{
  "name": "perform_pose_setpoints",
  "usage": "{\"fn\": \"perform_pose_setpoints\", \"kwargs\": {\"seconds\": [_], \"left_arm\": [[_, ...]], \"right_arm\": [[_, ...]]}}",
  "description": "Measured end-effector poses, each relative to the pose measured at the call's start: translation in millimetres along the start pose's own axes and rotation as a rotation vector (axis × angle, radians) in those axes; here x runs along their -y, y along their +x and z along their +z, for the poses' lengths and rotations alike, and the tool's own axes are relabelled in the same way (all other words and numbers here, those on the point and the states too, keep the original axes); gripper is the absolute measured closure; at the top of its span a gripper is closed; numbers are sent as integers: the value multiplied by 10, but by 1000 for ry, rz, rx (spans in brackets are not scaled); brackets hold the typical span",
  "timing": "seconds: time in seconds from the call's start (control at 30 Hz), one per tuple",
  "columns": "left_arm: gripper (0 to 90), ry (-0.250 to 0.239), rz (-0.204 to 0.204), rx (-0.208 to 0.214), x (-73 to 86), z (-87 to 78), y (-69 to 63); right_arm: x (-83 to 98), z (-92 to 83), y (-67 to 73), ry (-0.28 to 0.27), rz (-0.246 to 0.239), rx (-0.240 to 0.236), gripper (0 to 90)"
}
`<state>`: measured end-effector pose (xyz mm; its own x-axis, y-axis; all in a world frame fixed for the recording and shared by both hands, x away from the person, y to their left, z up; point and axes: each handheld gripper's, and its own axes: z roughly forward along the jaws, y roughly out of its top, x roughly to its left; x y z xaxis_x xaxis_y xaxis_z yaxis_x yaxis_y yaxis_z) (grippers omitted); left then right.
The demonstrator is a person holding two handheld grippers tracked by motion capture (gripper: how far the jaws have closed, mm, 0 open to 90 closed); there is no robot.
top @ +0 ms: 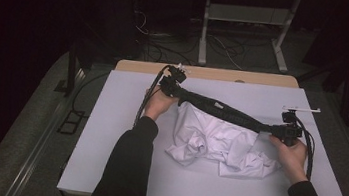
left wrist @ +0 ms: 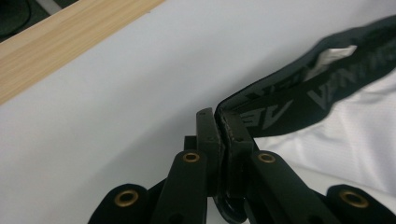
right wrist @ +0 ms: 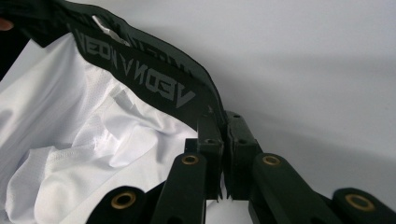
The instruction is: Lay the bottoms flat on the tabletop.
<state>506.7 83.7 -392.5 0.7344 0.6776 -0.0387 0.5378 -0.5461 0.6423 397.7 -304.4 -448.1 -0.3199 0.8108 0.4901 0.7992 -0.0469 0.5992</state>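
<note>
Between our two hands a white garment point(top: 217, 146) hangs by its black waistband point(top: 223, 112), which is stretched taut above the middle of the desk point(top: 118, 171) while the crumpled white cloth below sags onto the desk's pale surface. We see grey lettering along the waistband in both tool views, and a small white label sewn on its inner face. Our left tool point(left wrist: 219, 123) has its jaws clamped on the waistband's left end, the folded band pinched between the pads. Our right tool point(right wrist: 224, 123) is likewise closed on the waistband's right end, the black band running away from its jaws up and to the left in the right tool view. From above, the left tool point(top: 174, 85) sits farther from us than the right tool point(top: 286, 132), so the band slants across the desk. A wooden edge point(top: 205, 73) borders the desk's far side.
</note>
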Motion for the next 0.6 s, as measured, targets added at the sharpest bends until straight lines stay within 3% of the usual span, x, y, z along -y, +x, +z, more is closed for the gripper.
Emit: {"fn": "perform_pose_setpoints", "kwargs": {"seconds": [0.17, 0.2, 0.23, 0.3, 0.33, 0.47, 0.5, 0.6], "left_arm": [[858, 12, -63, 20, 94, 237, 89], [841, -37, -115, 23, 154, 274, 105], [809, -37, -115, 23, 154, 274, 105], [745, -67, -157, 37, 203, 264, 125], [695, -75, -171, 14, 242, 229, 130], [614, -126, -205, -10, 320, 109, 166], [582, -168, -235, 6, 373, 39, 191], [571, -216, -268, 23, 483, -55, 213]], "right_arm": [[3, 9, -39, -1, 8, 0, 854], [5, 10, -47, 1, 11, 0, 855], [5, 10, -47, 1, 11, 0, 855], [8, 17, -64, 3, 16, 2, 854], [9, 18, -71, 2, 17, 1, 854], [11, 20, -75, 1, 26, 0, 854], [10, 19, -71, -2, 27, 1, 854], [9, 19, -66, -6, 30, 2, 854]]}}
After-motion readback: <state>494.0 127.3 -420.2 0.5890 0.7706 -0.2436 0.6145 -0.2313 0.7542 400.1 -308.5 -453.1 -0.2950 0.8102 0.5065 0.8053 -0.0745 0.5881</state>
